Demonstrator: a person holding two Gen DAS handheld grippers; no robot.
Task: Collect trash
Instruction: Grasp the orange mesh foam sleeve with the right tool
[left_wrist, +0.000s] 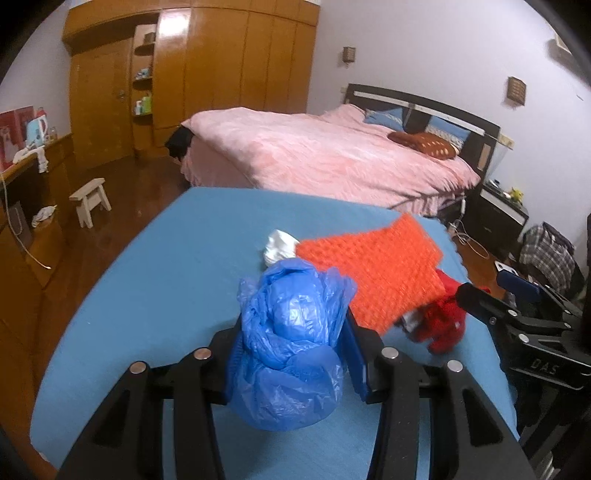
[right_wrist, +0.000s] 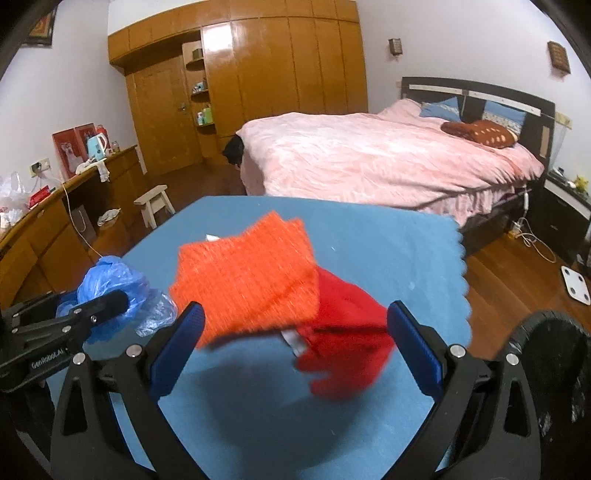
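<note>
Between the blue pads of the left tongs (left_wrist: 291, 354): crumpled translucent blue plastic bag (left_wrist: 291, 332), clenched from both sides and held up above the blue-covered desk (left_wrist: 166, 280). Just beyond the bag, small white crumpled wad of paper or tissue (left_wrist: 280, 247) lying on the blue cover, touching the near-left edge of the orange knitted cloth (left_wrist: 373, 273). Under the orange cloth's right side, red fabric piece (left_wrist: 443, 325), partly covered, with a white tag-like scrap showing at the overlap. Off to the right in the left wrist view, black frame of the right tongs (right_wrist: 295, 332), blue pad visible at its tip.

From the right wrist view: right tongs released, pads spread wide, nothing pressed between them; orange cloth and red fabric blurred ahead of the gap, whether touching the desk or raised off it unclear. Same blue bag at far left there, pinched in the left tongs.

Past the desk's far edge: bed with pink quilt (right_wrist: 388, 158), dark headboard, blue pillows and a brown dotted cushion. Along the back wall, glossy wooden wardrobe (right_wrist: 280, 74) with open corner shelves. On the wooden floor to the left, small pale wooden stool (right_wrist: 155, 205); white bathroom scale (right_wrist: 576, 284) on the floor to the right.
</note>
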